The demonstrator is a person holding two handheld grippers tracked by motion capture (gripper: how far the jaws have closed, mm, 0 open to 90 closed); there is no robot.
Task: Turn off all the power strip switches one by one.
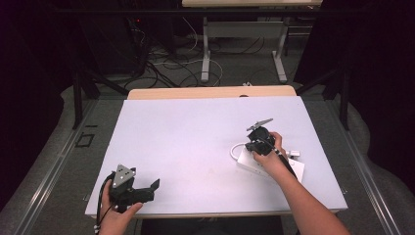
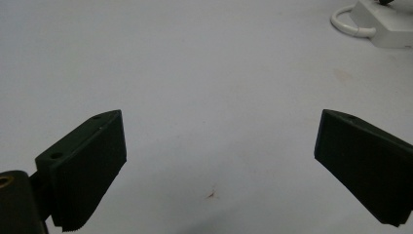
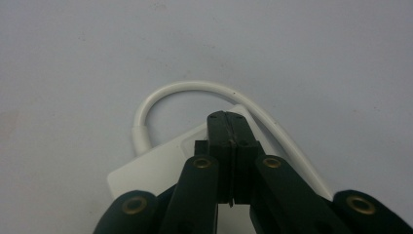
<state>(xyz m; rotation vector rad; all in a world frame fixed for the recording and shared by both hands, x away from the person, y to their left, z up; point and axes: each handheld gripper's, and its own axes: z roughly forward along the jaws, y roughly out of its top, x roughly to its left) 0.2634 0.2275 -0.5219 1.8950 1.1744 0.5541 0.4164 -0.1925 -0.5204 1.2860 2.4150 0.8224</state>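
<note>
Right gripper (image 3: pixel 229 146) closed over white power strip (image 3: pixel 156 165), looped cable (image 3: pixel 195 87)

The left gripper (image 2: pixel 219 161) hung low over the pale table (image 2: pixel 195 63), its two black jaws spread wide with nothing between them (bare tabletop, apart from a small brownish speck (image 2: pixel 212 194)). Far off at the top right sat a white box (image 2: pixel 384 24) with a white cable loop (image 2: pixel 345 23) curling from it.
</note>
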